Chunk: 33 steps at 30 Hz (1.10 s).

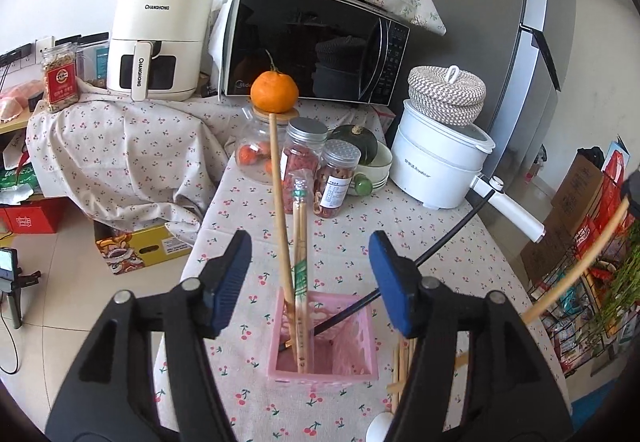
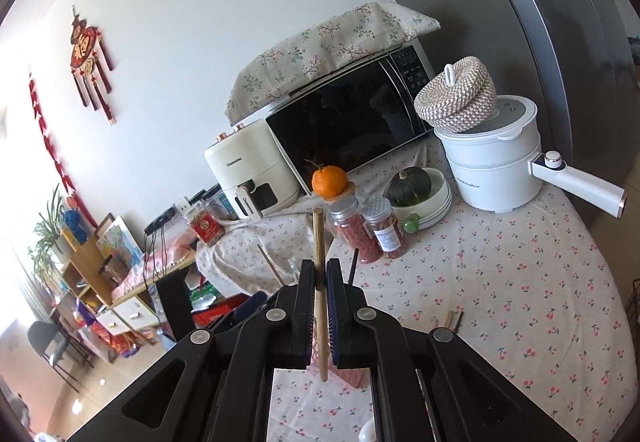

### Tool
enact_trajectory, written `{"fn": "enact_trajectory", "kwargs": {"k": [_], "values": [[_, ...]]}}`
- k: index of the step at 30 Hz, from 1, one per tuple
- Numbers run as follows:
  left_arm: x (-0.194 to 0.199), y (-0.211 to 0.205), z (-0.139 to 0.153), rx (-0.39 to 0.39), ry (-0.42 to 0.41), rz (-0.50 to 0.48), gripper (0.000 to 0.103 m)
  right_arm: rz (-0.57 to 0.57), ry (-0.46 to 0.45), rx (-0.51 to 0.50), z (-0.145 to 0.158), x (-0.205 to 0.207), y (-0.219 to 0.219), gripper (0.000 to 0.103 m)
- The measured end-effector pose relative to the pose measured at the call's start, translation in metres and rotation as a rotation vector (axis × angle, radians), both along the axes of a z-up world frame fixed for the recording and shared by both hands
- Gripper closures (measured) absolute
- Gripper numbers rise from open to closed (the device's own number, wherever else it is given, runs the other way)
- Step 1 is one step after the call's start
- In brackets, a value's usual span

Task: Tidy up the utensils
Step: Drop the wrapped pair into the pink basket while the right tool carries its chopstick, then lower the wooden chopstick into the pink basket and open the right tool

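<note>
Chopsticks (image 1: 300, 282) stand in the pink holder (image 1: 360, 354) on the cherry-print tabletop (image 1: 440, 242), beside a black stick (image 1: 432, 254) | left claw (image 1: 308, 282) gapes wide above them, gripping nothing | right claw (image 2: 320, 282) is clamped tight on a wooden chopstick (image 2: 319, 242), upright over the tabletop
</note>
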<state>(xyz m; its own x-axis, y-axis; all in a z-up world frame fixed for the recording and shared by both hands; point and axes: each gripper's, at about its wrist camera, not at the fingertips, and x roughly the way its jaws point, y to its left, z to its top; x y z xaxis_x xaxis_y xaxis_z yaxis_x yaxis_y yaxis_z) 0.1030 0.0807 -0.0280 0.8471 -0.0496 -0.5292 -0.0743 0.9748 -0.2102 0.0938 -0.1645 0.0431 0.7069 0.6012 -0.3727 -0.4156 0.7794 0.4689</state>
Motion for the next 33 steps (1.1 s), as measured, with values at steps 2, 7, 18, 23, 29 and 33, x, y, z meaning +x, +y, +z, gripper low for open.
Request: {"fn": "enact_trajectory", "kwargs": {"k": [2, 7, 18, 23, 29, 33], "values": [[-0.006, 0.004, -0.002, 0.012, 0.029, -0.004, 0.036, -0.009, -0.016, 0.009, 0.002, 0.003, 0.003, 0.097], [-0.015, 0.018, -0.018, -0.02, 0.116, 0.008, 0.034, -0.052, -0.037, 0.025, 0.001, 0.012, 0.013, 0.097], [-0.02, 0.011, -0.033, -0.016, 0.199, -0.048, 0.034, -0.08, 0.045, -0.042, -0.038, 0.041, 0.049, 0.097], [-0.021, 0.006, -0.034, -0.013, 0.206, -0.069, 0.034, -0.074, 0.086, -0.067, -0.054, 0.051, 0.056, 0.096], [-0.022, 0.003, -0.035, -0.011, 0.218, -0.082, 0.029, -0.067, 0.103, -0.064, -0.057, 0.05, 0.048, 0.073], [-0.024, 0.0, -0.033, -0.018, 0.214, -0.089, 0.026, -0.063, 0.06, -0.017, -0.046, 0.036, 0.029, 0.049]]}}
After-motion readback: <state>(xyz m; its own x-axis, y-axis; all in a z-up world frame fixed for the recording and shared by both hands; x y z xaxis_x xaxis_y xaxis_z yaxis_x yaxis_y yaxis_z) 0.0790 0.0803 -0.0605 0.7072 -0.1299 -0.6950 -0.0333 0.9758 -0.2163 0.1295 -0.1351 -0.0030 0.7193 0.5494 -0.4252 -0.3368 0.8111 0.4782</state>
